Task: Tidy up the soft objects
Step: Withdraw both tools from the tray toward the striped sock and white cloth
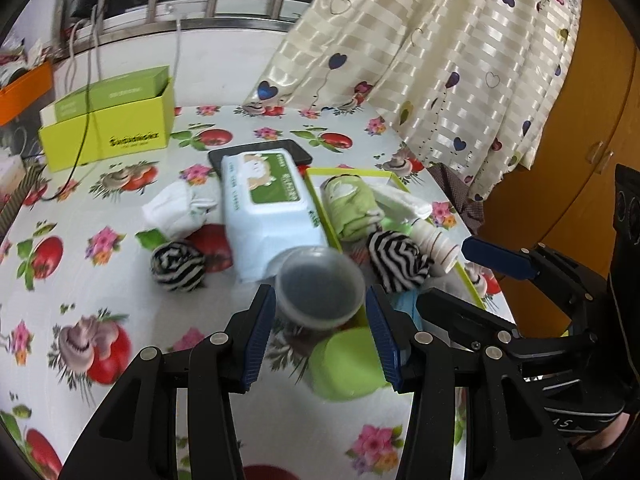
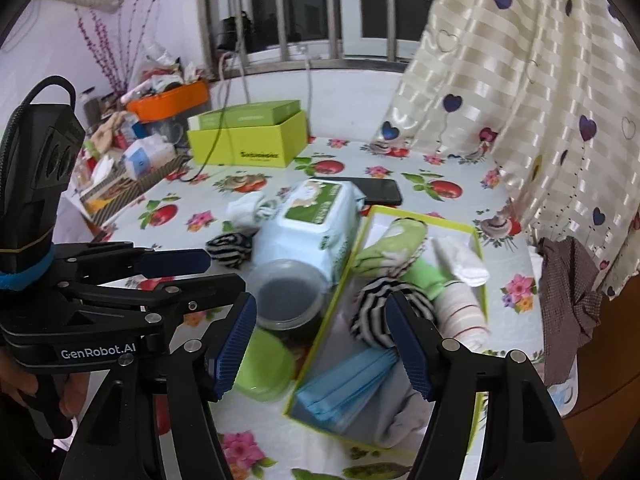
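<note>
Nearest, the left gripper (image 1: 320,336) is seen with its jaws partly open and nothing gripped; a clear tub (image 1: 321,287) and a green lid (image 1: 347,364) lie on the worktop (image 1: 168,320) below the gap, untouched. The right gripper (image 2: 322,344) is held with its jaws wide apart and empty, over the near end of the tray (image 2: 362,236).

In the tray are blue masks (image 2: 344,388), a striped roll (image 2: 374,308), a ringed roll (image 2: 464,312), a green cloth (image 2: 396,248) and a white cloth (image 2: 460,266). Left outside, beyond the tub, are a second striped roll (image 1: 178,266), a white sock (image 1: 176,210) and a wipes pack (image 1: 268,204) leaning over a phone (image 1: 300,152).

The step in hand is judged to be a reach for the next soft item, with sorting partly done. The second striped roll would next need to be approached past the tub, pinched at its middle and carried into the tray.

The worktop is covered with a floral and tomato oilcloth. Farther back a green box (image 2: 248,144), an orange bin (image 2: 172,100), a barred window (image 2: 304,12) and a heart-print curtain (image 2: 520,80) are seen.
</note>
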{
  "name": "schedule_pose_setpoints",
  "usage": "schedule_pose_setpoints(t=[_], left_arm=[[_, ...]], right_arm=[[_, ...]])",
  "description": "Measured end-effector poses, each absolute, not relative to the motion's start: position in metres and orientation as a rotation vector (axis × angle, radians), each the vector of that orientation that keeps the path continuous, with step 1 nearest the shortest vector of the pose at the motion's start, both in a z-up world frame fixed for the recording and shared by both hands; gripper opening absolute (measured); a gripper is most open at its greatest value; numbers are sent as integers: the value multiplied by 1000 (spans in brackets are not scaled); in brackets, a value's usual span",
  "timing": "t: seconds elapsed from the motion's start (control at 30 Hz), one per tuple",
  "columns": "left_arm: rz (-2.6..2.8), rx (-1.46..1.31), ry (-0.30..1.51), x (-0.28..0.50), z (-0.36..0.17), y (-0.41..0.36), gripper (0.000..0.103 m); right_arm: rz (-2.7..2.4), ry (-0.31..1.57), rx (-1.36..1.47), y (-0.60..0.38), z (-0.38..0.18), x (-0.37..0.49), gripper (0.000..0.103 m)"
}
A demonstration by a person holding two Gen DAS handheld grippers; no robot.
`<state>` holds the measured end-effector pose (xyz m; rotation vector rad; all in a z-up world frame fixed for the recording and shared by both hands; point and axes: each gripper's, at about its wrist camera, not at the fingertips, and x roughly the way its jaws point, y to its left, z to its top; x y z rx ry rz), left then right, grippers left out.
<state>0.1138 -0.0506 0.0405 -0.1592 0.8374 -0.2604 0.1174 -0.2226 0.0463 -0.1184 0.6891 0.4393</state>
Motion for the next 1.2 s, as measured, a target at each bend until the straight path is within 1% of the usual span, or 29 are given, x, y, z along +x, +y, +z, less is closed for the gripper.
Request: schedule_pose_setpoints(t=[0.17, 0.57, 0.9, 1.2], left_arm=[[-248, -179, 818, 99, 40, -33, 48], [-162, -240, 806, 87, 36, 14, 48], [-89, -268, 835, 101, 20, 39, 48], [-69, -249, 884, 138, -4, 48, 48]], right_arm=[[491, 688, -142, -204, 45, 109, 70], [558, 697, -190, -170, 45, 106, 70], [553, 703, -191, -163, 46, 114, 70], [558, 718, -209, -155, 49, 133, 70]])
